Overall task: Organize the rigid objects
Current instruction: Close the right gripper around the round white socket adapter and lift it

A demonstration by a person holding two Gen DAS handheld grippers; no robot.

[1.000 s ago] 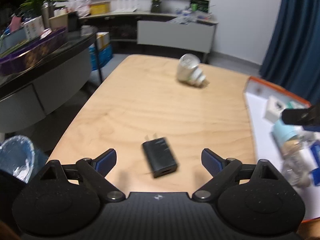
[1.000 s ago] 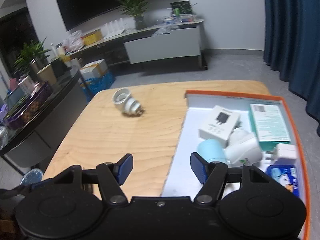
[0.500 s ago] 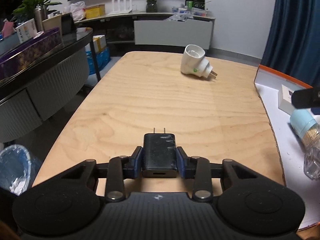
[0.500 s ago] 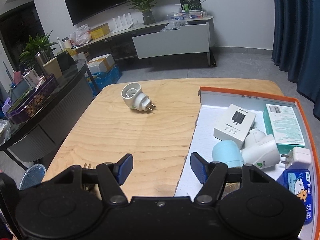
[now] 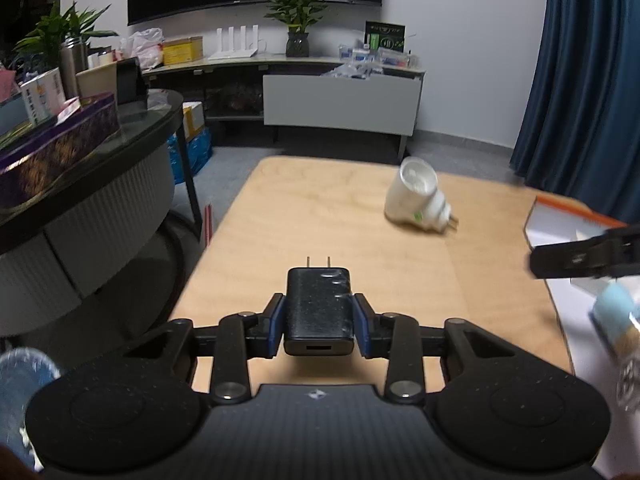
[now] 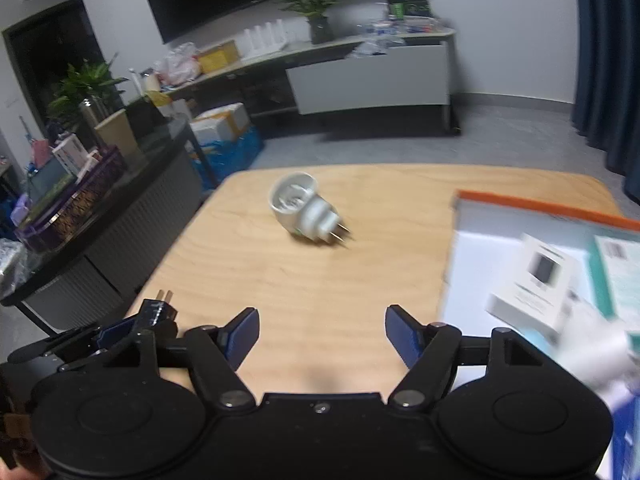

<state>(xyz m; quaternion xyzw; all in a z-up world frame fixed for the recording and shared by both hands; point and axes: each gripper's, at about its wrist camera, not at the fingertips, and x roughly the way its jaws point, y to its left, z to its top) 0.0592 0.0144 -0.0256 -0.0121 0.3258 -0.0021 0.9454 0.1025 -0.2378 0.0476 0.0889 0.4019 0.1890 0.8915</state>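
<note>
My left gripper (image 5: 319,330) is shut on a black USB charger (image 5: 319,312), prongs pointing forward, held a little above the wooden table (image 5: 320,224). The charger also shows in the right wrist view (image 6: 160,312) at the lower left. A white plug adapter (image 5: 416,200) lies on its side at the table's far end; it also shows in the right wrist view (image 6: 306,210). My right gripper (image 6: 322,340) is open and empty above the table. An orange-rimmed white tray (image 6: 520,204) holding several boxes stands at the right.
The tray holds a white charger box (image 6: 536,288), a teal box (image 6: 616,272) and a light blue cylinder (image 5: 614,312). A dark curved counter (image 5: 80,184) with clutter stands left of the table. A low white cabinet (image 5: 340,104) stands beyond.
My left gripper closed on the black charger and lifted it off the table. My right gripper moved left, away from the tray, and stayed open.
</note>
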